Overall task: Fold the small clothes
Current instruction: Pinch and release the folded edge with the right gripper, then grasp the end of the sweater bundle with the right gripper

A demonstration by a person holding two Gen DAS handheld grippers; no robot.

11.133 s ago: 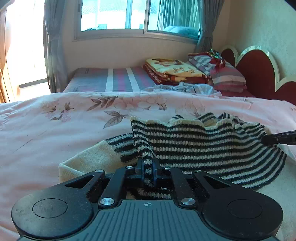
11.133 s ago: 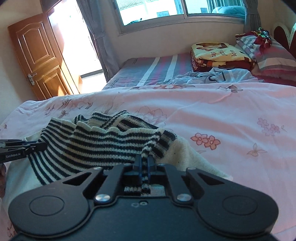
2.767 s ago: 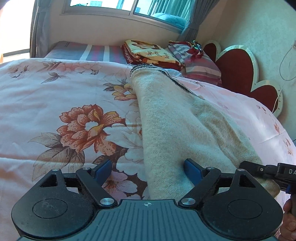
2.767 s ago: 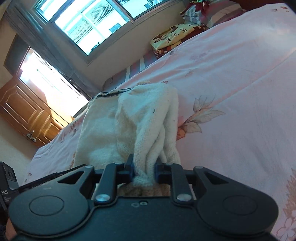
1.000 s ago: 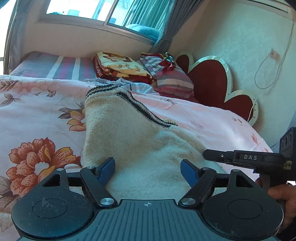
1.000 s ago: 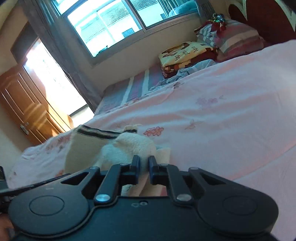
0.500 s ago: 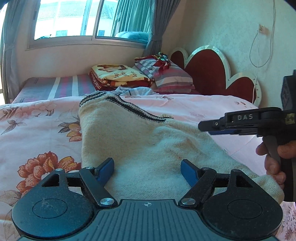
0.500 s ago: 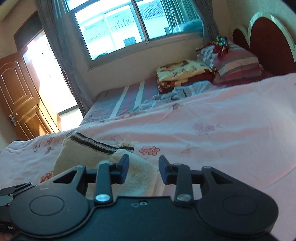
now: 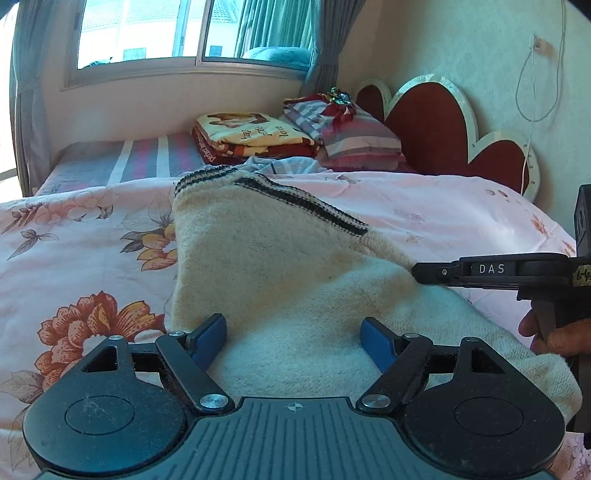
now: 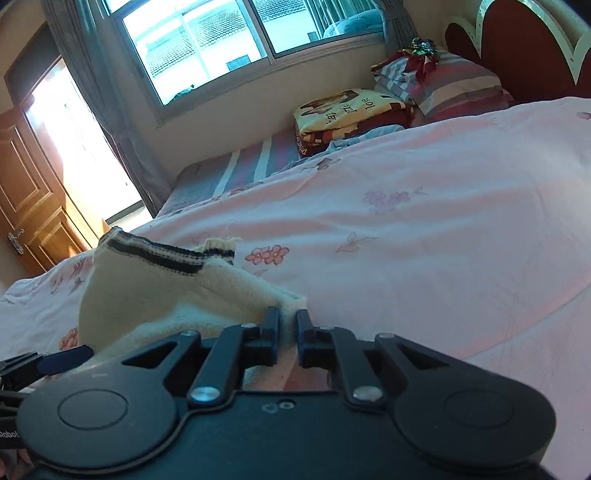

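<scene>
A cream fleece garment [image 9: 280,273] with a black-striped knit edge lies folded on the pink floral bedspread [image 9: 74,236]. My left gripper [image 9: 293,338] is open, its blue pads on either side of the garment's near part. My right gripper [image 10: 287,325] is shut on the garment's right edge fold [image 10: 291,299]; it also shows in the left wrist view [image 9: 417,272], pinching the edge at the right. The garment [image 10: 155,280] spreads left of the right gripper.
Folded blankets [image 9: 251,138] and striped pillows [image 9: 351,129] lie at the back by a red heart-shaped headboard [image 9: 436,129]. A window [image 9: 184,33] is behind. A wooden door [image 10: 26,206] stands at the left. A hand [image 9: 554,334] holds the right gripper.
My right gripper has moved back to the garment and closed on its right edge; half a second ago it was open above it. The left gripper stays open over the garment.
</scene>
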